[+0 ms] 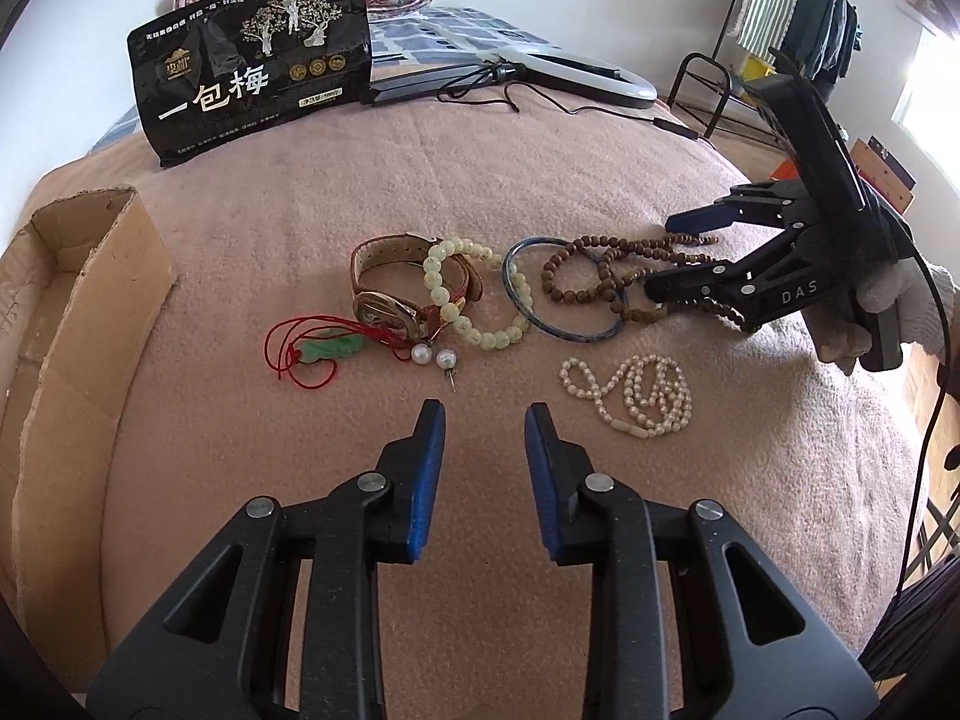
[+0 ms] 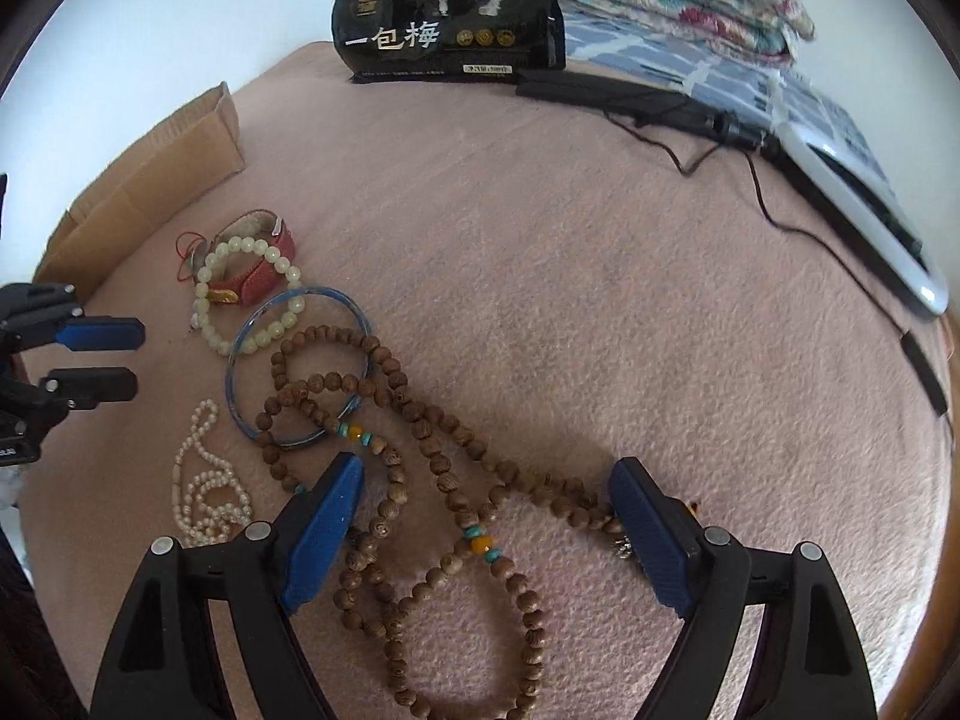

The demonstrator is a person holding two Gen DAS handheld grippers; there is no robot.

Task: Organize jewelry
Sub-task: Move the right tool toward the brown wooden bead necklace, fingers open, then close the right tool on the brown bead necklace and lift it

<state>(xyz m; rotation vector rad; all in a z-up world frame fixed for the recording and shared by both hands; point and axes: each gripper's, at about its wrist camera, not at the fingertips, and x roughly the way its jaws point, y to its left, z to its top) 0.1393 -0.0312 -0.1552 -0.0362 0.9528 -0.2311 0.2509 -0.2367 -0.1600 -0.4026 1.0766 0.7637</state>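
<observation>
Box (image 1: pixel 72 312), left edge of left wrist view: interior mostly cut off, visible part bare; sorting judged barely begun.

All jewelry on blanket (image 1: pixel 540 150), centre frame: wood beads (image 2: pixel 420 480), bangle (image 1: pixel 528 300), watch (image 1: pixel 390 288), jade bracelet (image 1: pixel 474 294), pearls (image 1: pixel 642 396), pendant (image 1: pixel 318 351), earrings (image 1: pixel 432 357).

Right hand-held gripper (image 2: pixel 486 504): jaws wide apart, straddling wood beads, not gripping.

Left hand-held gripper (image 1: pixel 485 420): narrow gap, nothing between pads.

Bead strand's lower end out of frame; charm by right pad unclear.

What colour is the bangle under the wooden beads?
Blue bangle, clearest in the right wrist view.
</observation>
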